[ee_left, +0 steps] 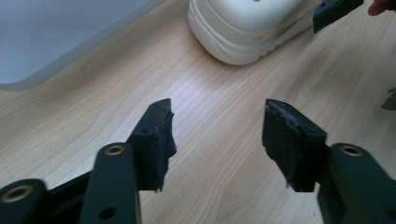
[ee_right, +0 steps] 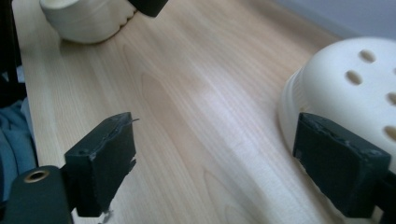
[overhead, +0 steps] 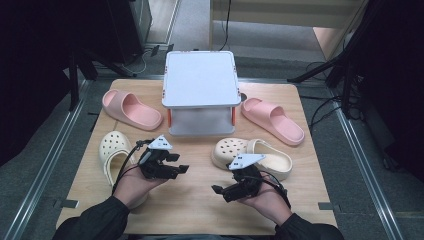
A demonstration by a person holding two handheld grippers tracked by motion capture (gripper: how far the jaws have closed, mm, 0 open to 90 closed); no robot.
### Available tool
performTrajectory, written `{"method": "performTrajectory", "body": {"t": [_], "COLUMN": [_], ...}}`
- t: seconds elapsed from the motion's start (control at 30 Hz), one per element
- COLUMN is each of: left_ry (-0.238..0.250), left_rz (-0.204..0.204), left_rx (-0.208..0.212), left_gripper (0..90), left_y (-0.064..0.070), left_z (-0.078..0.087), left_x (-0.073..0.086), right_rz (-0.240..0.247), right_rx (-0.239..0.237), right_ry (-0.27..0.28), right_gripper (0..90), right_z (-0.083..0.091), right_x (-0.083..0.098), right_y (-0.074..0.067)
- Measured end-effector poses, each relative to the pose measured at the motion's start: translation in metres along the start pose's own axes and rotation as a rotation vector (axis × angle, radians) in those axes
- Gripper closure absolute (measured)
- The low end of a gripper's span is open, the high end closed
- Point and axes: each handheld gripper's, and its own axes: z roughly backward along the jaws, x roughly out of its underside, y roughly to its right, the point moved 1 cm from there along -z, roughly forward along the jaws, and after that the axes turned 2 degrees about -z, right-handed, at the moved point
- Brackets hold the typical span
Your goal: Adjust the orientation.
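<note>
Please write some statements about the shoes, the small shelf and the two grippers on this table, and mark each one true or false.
1. Both grippers are open and hold nothing. True: the left gripper and the right gripper each show bare table between the jaws.
2. Two pink slippers lie stacked on the shelf. False: the left slipper and the right slipper lie on the table, one each side of the shelf.
3. The right clog has holes in its toe. True.
4. The left clog sits on the shelf's lower level. False: it lies on the table by the left hand.
</note>
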Motion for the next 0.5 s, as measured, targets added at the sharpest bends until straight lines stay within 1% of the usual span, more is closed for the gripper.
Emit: {"method": "performTrajectory", "body": {"t": [0.03, 0.07, 0.1, 0.13, 0.17, 0.2, 0.23, 0.3, 0.33, 0.37, 0.4, 0.43, 0.47, 0.5], "left_ry": [0.000, 0.001, 0.001, -0.006, -0.024, -0.029, -0.029, -0.025, -0.006, 0.002, 0.008, 0.008, 0.013, 0.013], "left_rz": [0.000, 0.014, 0.014, 0.013, 0.008, -0.009, -0.009, -0.001, -0.015, -0.020, -0.021, -0.021, -0.020, -0.020], "left_rx": [0.000, 0.034, 0.034, 0.051, 0.066, 0.054, 0.054, 0.078, 0.083, 0.074, 0.064, 0.064, 0.063, 0.063], "left_gripper": [38.5, 34.4, 30.9, 27.6, 25.8, 27.1, 27.2, 27.2, 30.0, 35.8, 40.0, 42.9, 48.2, 50.7], "left_y": [0.000, -0.001, -0.001, -0.001, -0.001, 0.000, 0.000, 0.000, 0.002, 0.002, 0.002, 0.002, 0.000, 0.000], "left_z": [0.000, 0.000, 0.000, 0.000, -0.001, 0.000, 0.000, 0.002, 0.006, 0.008, 0.009, 0.009, 0.012, 0.012], "left_x": [0.000, 0.000, 0.000, 0.001, 0.002, 0.003, 0.003, 0.003, 0.002, 0.003, 0.003, 0.003, 0.004, 0.004], "right_rz": [0.000, -0.001, -0.001, 0.004, 0.009, 0.013, 0.021, 0.027, 0.047, 0.048, 0.040, 0.040, 0.032, 0.033], "right_rx": [0.000, 0.022, 0.022, 0.028, 0.029, 0.031, 0.033, 0.033, 0.029, 0.028, 0.027, 0.027, 0.017, 0.016], "right_ry": [0.000, 0.007, 0.007, 0.022, 0.028, 0.032, 0.039, 0.040, 0.035, 0.030, 0.018, 0.018, 0.008, 0.007], "right_gripper": [13.7, 14.2, 14.2, 14.2, 14.1, 13.8, 13.8, 13.8, 13.8, 14.2, 15.6, 15.6, 19.6, 20.7], "right_z": [0.000, 0.002, 0.002, 0.003, 0.003, 0.004, 0.004, 0.004, 0.003, 0.002, 0.001, 0.001, 0.000, 0.000], "right_x": [0.000, -0.002, -0.002, -0.003, -0.004, -0.004, -0.004, -0.004, -0.004, -0.004, -0.004, -0.004, -0.005, -0.005], "right_y": [0.000, 0.001, 0.001, 0.001, 0.001, 0.001, 0.001, 0.000, -0.001, -0.001, -0.002, -0.002, -0.001, -0.001]}}
